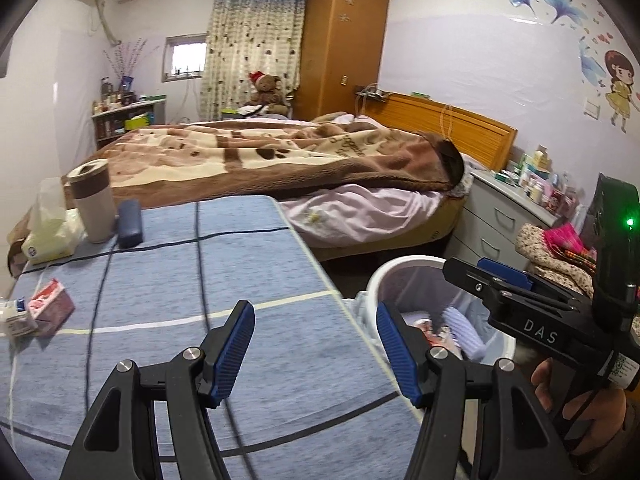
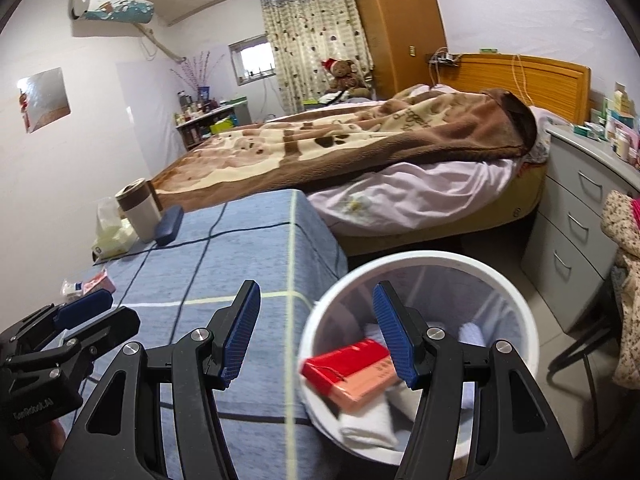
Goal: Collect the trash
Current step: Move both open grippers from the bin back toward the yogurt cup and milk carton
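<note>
My left gripper [image 1: 316,344] is open and holds nothing, above the blue checked tablecloth [image 1: 224,280] near its right edge. At the cloth's far left lie a red and white carton [image 1: 50,304] and a small white carton [image 1: 16,316]. My right gripper [image 2: 316,336] is also open with nothing in it, over the rim of the white bin [image 2: 420,258] beside the table. Inside the bin are a red and pink box [image 2: 352,372] and crumpled white paper [image 2: 372,420]. Each wrist view shows the other gripper: the right gripper [image 1: 472,272] and the left gripper [image 2: 112,312].
A tumbler [image 1: 94,200], a dark blue case [image 1: 130,222] and a tissue pack [image 1: 48,224] stand at the table's far left. Behind the table is a bed with a brown blanket [image 1: 280,152]. A grey drawer unit [image 2: 576,216] stands right of the bin.
</note>
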Available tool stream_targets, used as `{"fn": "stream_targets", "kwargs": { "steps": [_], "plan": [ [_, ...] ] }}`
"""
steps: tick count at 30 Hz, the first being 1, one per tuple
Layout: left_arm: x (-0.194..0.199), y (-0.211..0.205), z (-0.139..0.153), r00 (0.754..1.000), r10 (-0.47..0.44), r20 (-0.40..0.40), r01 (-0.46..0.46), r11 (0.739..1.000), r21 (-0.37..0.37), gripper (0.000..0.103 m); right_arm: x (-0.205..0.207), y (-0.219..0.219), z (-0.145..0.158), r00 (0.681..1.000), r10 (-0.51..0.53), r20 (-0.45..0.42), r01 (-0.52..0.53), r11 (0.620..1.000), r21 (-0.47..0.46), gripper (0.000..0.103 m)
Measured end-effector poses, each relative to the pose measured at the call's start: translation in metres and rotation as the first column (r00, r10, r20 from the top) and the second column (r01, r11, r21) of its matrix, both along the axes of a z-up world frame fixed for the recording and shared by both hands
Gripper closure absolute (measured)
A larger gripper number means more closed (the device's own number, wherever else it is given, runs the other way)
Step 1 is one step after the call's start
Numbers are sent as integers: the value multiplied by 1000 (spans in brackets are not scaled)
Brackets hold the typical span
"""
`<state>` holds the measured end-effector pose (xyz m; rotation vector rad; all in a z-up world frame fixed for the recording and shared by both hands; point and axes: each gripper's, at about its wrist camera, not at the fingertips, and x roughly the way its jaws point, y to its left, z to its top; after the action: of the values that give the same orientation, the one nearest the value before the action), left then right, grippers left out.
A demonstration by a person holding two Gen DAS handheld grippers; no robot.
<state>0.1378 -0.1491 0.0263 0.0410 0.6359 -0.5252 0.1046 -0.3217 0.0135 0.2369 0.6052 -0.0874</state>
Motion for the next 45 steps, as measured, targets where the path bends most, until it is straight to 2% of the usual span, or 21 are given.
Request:
{"fn": "stream_targets", "kwargs": {
  "steps": [12,25,33,39,45],
  "plan": [
    [21,88,-2,983,182,3,-181,983,-28,40,34,55,-3,990,144,-7,-144,990,1,42],
    [47,201,-10,918,397,5,-397,918,-15,39,71,125,-9,960,279,-30,-278,960,17,39],
    [59,268,-18,870,492,-12,-492,871,4,38,93,179,-15,926,374,-50,-373,927,37,36],
    [71,307,-28,845,533,-46,-534,846,6,38,113,215,-23,900,427,-85,-425,904,38,36],
    [100,335,-43,835,543,-85,-543,839,24,38,132,240,-32,883,455,-116,-451,890,58,36]
  ]
}}
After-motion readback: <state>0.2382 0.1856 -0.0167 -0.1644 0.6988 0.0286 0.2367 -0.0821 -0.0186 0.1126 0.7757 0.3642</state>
